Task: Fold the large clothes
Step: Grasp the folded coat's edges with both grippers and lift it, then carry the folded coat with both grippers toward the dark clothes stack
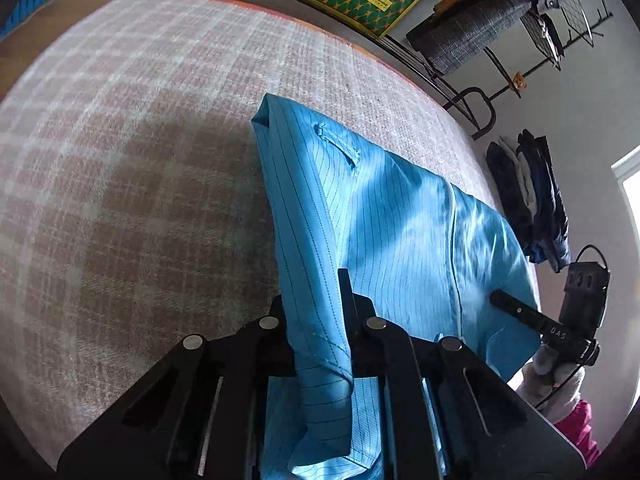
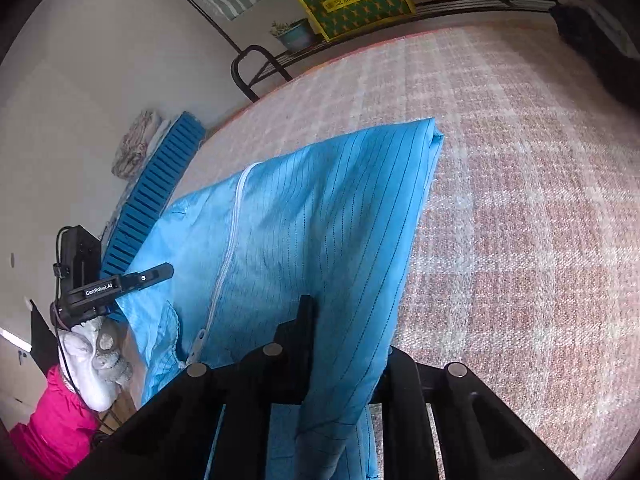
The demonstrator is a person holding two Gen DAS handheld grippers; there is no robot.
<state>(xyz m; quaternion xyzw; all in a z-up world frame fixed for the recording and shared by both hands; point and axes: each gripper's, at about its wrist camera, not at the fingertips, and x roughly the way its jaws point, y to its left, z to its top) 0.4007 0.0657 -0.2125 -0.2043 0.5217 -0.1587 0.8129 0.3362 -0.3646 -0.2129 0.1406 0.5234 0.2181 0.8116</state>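
Both tools clamp blue garment point(image 1: 384, 216) edge | plaid surface point(image 1: 140, 160) around: bare

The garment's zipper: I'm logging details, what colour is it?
White, against the light blue pinstriped garment; the zipper shows best in the right wrist view.

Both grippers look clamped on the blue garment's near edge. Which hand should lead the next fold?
Neither clearly: left gripper and right gripper each pinch the blue garment, one either side of its zipper. Probably move both together.
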